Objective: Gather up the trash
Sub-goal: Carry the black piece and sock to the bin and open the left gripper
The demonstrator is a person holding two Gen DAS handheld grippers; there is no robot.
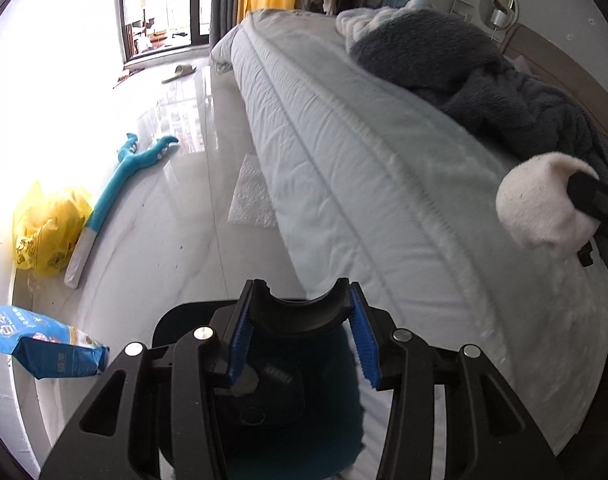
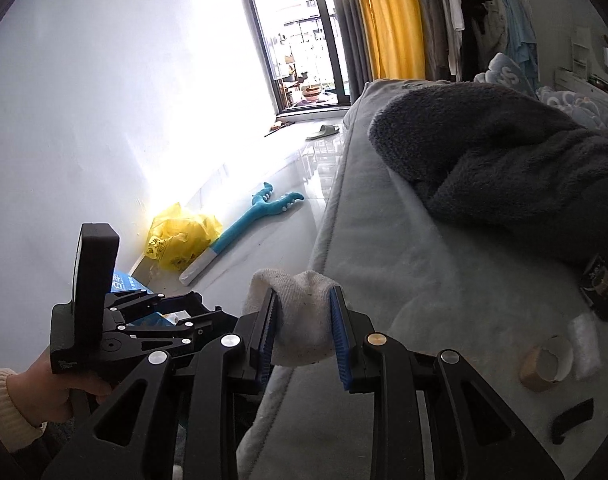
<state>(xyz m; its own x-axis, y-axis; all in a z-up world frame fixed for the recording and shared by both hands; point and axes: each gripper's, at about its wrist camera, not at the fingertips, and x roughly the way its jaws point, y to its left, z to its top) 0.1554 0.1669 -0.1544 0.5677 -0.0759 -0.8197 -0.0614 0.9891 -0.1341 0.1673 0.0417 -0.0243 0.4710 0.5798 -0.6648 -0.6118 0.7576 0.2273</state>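
A dirty white wadded sock (image 2: 302, 316) sits low in the frame's centre, pinched between the blue pads of the right gripper (image 2: 302, 328) above the pale grey bed edge (image 2: 403, 280). The left gripper (image 1: 301, 340) is clamped on a black curved plastic rim (image 1: 300, 314) at bottom centre. A yellow plastic bag (image 1: 48, 232) lies at far left on the glossy floor (image 1: 176, 240)
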